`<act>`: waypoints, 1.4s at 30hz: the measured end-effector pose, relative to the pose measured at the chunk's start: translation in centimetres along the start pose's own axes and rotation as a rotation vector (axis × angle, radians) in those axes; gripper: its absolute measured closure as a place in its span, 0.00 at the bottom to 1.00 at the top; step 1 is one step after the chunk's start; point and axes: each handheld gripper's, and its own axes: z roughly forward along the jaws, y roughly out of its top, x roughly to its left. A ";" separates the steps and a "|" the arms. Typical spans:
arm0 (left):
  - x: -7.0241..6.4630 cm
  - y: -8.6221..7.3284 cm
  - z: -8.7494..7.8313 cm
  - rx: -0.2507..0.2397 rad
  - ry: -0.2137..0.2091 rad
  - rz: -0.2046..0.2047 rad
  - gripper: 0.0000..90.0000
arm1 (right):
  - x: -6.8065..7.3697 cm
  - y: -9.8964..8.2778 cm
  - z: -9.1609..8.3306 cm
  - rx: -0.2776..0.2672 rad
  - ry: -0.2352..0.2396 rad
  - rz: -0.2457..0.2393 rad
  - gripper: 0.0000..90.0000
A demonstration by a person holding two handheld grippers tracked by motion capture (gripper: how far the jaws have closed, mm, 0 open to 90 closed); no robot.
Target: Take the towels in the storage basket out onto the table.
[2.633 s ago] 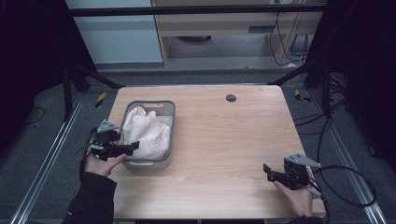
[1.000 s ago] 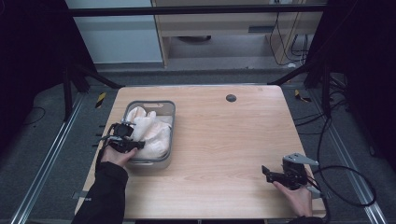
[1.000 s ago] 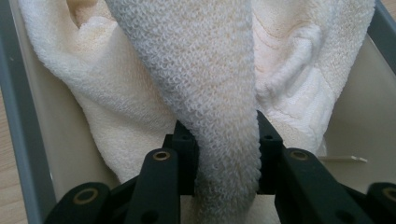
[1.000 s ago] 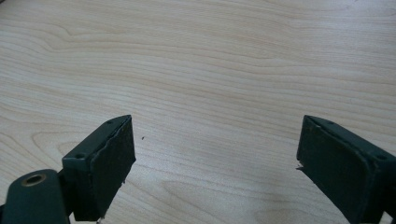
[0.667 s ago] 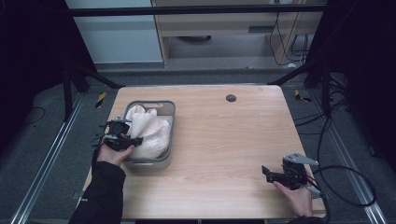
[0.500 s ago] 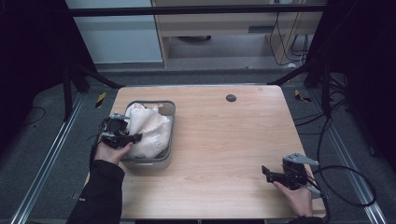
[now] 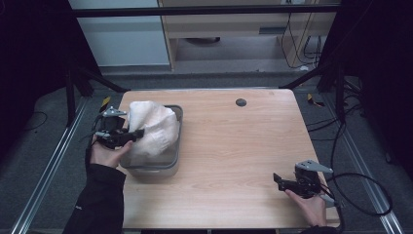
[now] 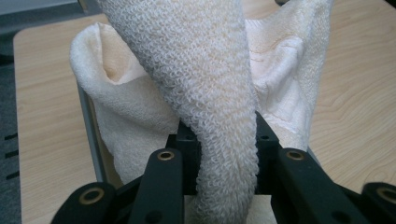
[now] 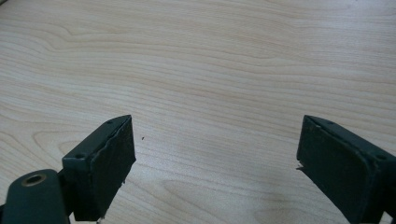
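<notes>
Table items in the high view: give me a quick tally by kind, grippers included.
Cream terry-cloth towel, clamped by the left gripper: 1
Grey metal rectangular tray holding the towel: 1
Round black grommet in the light wooden table: 1
Black two-jaw grippers: 2, the left gripper and the right gripper
Total: 5

towel (image 7: 152,127) over bin (image 7: 155,168), table's (image 7: 234,146) left
</notes>
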 end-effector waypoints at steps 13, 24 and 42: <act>-1.2 1.8 -3.5 -0.082 -0.017 0.024 0.79 | -0.2 -0.1 0.0 -0.006 -0.005 -0.010 0.12; -2.7 3.3 -4.6 -0.109 -0.033 0.062 0.79 | -0.3 0.0 -0.1 -0.010 -0.013 -0.008 0.12; -6.5 5.0 -4.9 -0.133 -0.103 0.134 0.78 | -0.3 0.0 -0.3 -0.019 -0.011 -0.002 0.12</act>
